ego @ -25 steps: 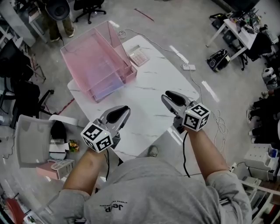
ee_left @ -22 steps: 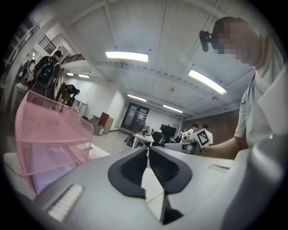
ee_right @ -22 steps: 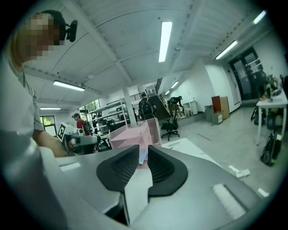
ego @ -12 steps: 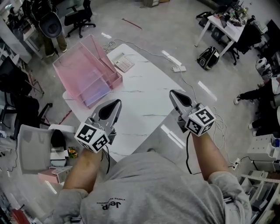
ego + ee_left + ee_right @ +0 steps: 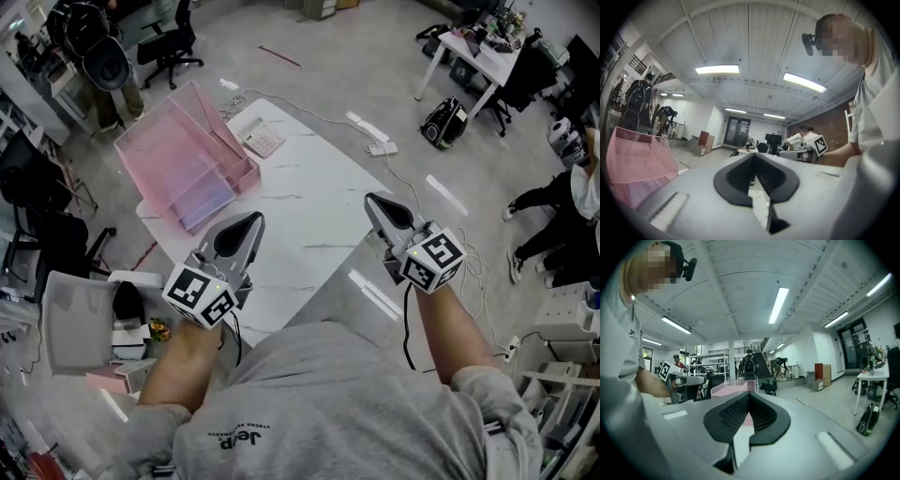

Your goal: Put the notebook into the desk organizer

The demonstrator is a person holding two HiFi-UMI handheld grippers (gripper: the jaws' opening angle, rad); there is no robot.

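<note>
Left gripper (image 5: 251, 221) and right gripper (image 5: 372, 201): both closed, both empty

Head view: I hold them well apart above the table's (image 5: 309, 202) near edge, with bare top between them and ahead. The organizer (image 5: 173, 150) fills the far left corner, close to the table's edges. What looks like the notebook (image 5: 208, 201), pale lilac, lies flat in its bottom tier.

Left gripper view: jaws pressed together, nothing between them. The organizer's mesh wall stands far left, with open room ahead.

Right gripper view: jaws together, empty. The organizer shows just past the tips, the left gripper off to the left.
</note>
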